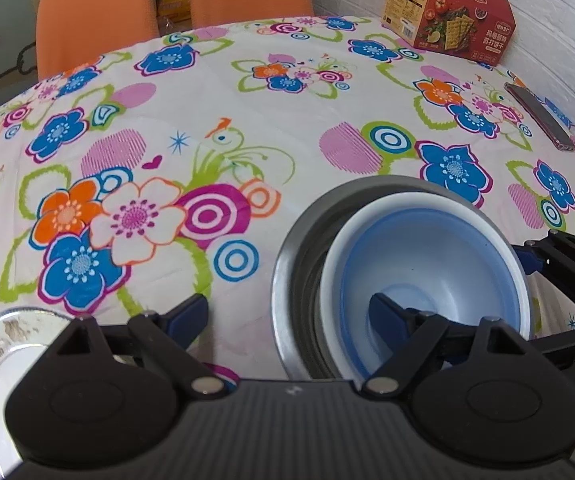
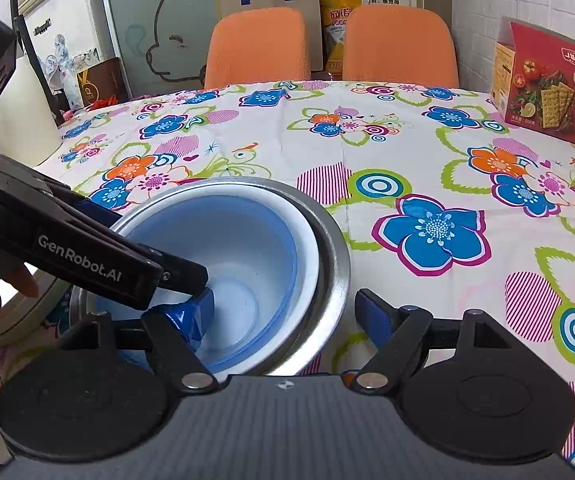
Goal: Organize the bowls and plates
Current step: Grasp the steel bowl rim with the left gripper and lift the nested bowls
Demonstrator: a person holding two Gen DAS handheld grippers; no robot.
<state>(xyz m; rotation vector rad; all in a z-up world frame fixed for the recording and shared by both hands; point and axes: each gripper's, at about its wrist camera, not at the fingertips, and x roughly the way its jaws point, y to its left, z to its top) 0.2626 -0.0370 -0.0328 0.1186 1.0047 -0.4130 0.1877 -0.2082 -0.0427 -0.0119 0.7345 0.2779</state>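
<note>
Right wrist: both grippers straddle nested bowls.

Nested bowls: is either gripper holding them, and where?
Nothing held. Left gripper and right gripper are open, each straddling the wall: one finger inside the blue bowl, one outside the steel bowl.

Blue bowl nested in steel bowl
</note>
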